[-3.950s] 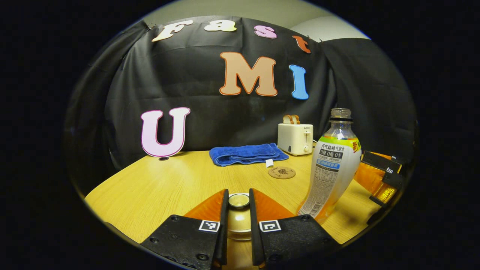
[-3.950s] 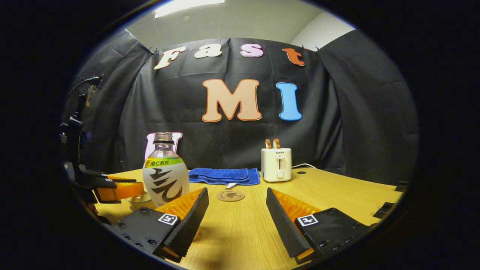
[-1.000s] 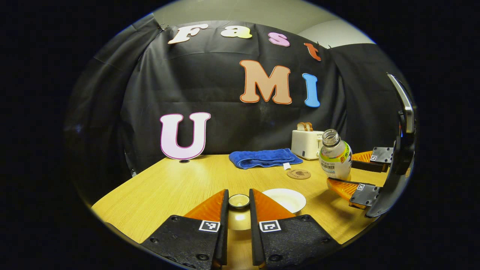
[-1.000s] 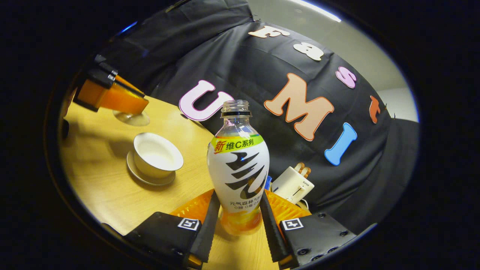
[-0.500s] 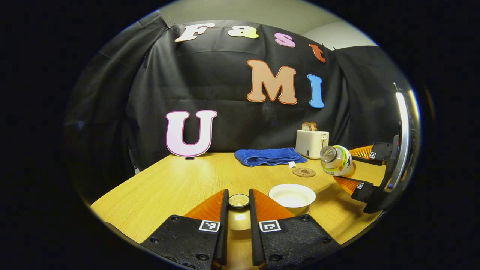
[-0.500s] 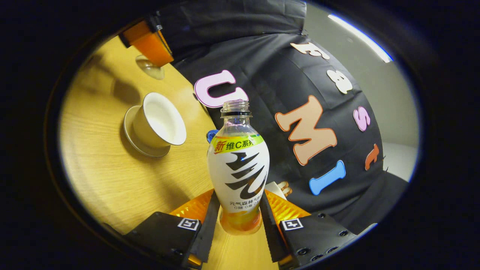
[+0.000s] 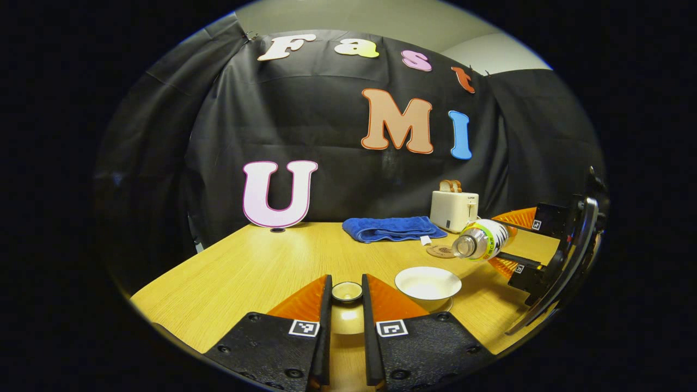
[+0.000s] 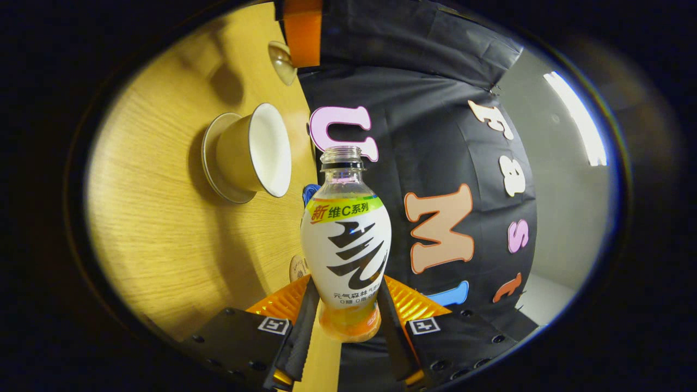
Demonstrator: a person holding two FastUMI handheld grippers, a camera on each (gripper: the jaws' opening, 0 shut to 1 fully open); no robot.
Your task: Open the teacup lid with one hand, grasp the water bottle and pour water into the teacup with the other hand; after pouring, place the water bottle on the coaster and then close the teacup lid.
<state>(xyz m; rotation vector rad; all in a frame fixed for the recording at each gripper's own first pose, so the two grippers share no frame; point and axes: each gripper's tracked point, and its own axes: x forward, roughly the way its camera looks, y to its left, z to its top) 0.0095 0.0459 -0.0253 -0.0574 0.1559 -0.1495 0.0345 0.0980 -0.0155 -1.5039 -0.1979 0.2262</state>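
Observation:
My left gripper (image 7: 346, 281) is shut on the knob of the teacup lid (image 7: 347, 321) and holds it above the table's near edge. The open white teacup (image 7: 428, 283) stands on its saucer just to the right. My right gripper (image 8: 347, 289) is shut on the water bottle (image 8: 346, 239) low on its body. The bottle (image 7: 482, 246) lies tipped almost level, its uncapped mouth pointing at the cup from the right and above the rim. In the rolled right gripper view the teacup (image 8: 256, 152) and saucer (image 8: 211, 163) sit upper left. The coaster (image 7: 439, 252) lies behind the bottle's mouth.
A folded blue towel (image 7: 392, 227) and a white toaster (image 7: 453, 209) with bread stand at the back of the wooden table (image 7: 261, 272). The left gripper (image 8: 302, 27) with the lid (image 8: 283, 62) shows beyond the cup in the right gripper view.
My right gripper has lifted the bottle and rolled it from upright to nearly level, bringing its mouth toward the cup. My left gripper still holds the lid off to the cup's left.

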